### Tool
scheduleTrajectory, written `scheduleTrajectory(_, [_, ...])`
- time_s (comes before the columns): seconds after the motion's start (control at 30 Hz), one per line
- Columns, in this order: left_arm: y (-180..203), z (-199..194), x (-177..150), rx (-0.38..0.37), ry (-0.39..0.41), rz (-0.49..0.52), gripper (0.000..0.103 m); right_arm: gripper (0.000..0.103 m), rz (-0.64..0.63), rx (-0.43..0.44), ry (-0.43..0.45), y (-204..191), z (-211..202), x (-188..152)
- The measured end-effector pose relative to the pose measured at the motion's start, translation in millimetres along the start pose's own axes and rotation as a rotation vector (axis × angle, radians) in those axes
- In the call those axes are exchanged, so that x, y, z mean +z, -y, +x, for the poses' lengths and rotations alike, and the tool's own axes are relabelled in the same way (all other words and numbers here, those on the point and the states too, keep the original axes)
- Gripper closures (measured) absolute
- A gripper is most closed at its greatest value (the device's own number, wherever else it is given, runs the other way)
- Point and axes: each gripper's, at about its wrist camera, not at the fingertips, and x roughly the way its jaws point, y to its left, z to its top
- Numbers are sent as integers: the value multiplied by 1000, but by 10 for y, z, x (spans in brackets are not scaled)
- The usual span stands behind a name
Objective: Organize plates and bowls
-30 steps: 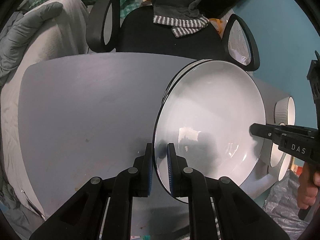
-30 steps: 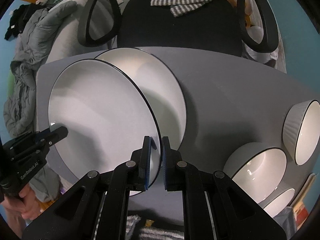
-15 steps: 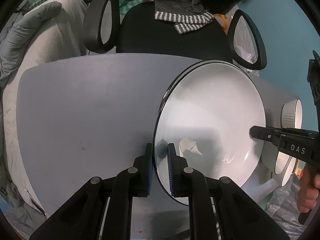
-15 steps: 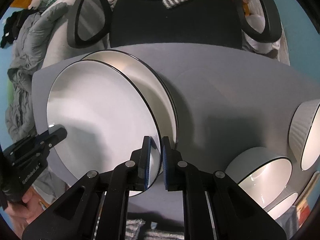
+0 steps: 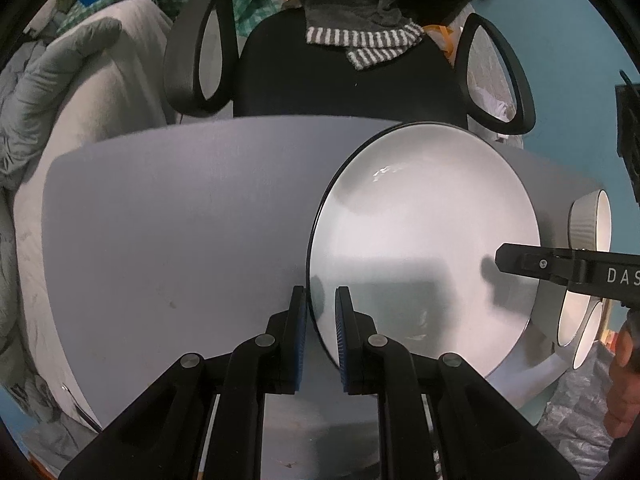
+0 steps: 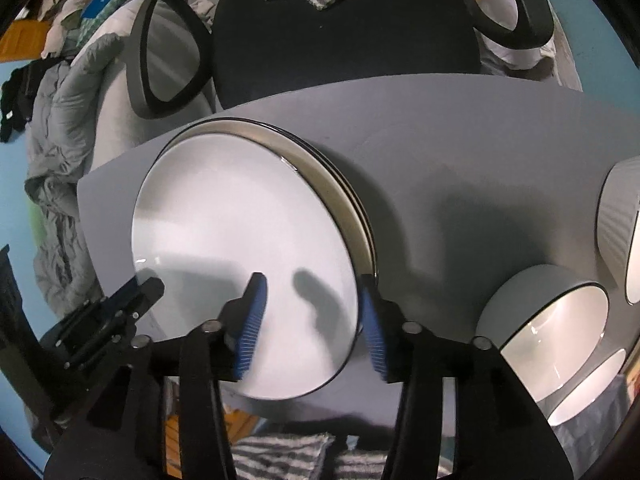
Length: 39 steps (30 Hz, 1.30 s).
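1. The left gripper [image 5: 321, 312] is clenched on the near-left rim of a round white plate with a thin black edge [image 5: 424, 240]; its two blue pads press the rim from either side.
2. The right gripper [image 6: 310, 320] has just been opening. Its jaws now stand released, one blue pad over the plate's face and the other just outside its right rim, neither pressing on it.
3. The held plate [image 6: 240, 248] lies over a stack of matching plates [image 6: 352, 200] at the left end of the grey tabletop [image 5: 180, 220], near its far edge. Two black rims show beneath it, so three plates can be counted; whether the top one rests fully on the stack or is slightly tilted cannot be told.
4. At the right end of the tabletop [image 6: 460, 168] three white bowls with black rims show: a ribbed one [image 6: 616, 216] farthest, a smooth one [image 6: 556, 316] nearer, and a third [image 6: 588, 392] at the near right corner, partly cut off.
5. One black office chair [image 5: 352, 88] with a striped grey cloth [image 5: 368, 40] over it stands beyond the table's far edge.
6. Part of a hand [image 5: 624, 392] shows at the right of the left wrist view.
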Motion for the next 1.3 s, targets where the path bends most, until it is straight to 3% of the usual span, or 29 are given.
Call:
scheduleTrajectory(0.13, [21,-62,10,18,19,13,89,43,6,-55,9,-26,-54,-5])
scheduleTrajectory(0.27, [36,-152,-24,20,52,14,76,44,19,-2,2,-10,-96,-35])
scheduleTrajectory(0.4, [103,-270,-82,13,94,34,75,44,-7,-39,38,-36,-180,-72])
scheduleTrajectory(0.5, [161,-361,-142,-9,118,42,66,44,-34,-65,69,-45,-251,-120])
scheduleTrajectory(0.93, [435,-682,-412,-96,203,86,60,44,-189,-189,307,64,-721,-653])
scheduleTrajectory(1.2, [722,-797,-524,-160,197,121,59,44,-123,-181,360,459,-956,-1018])
scheduleTrajectory(1.3, [891,-820,-577,-159,199,160,51,44,-75,-175,366,646,-1013,-1146])
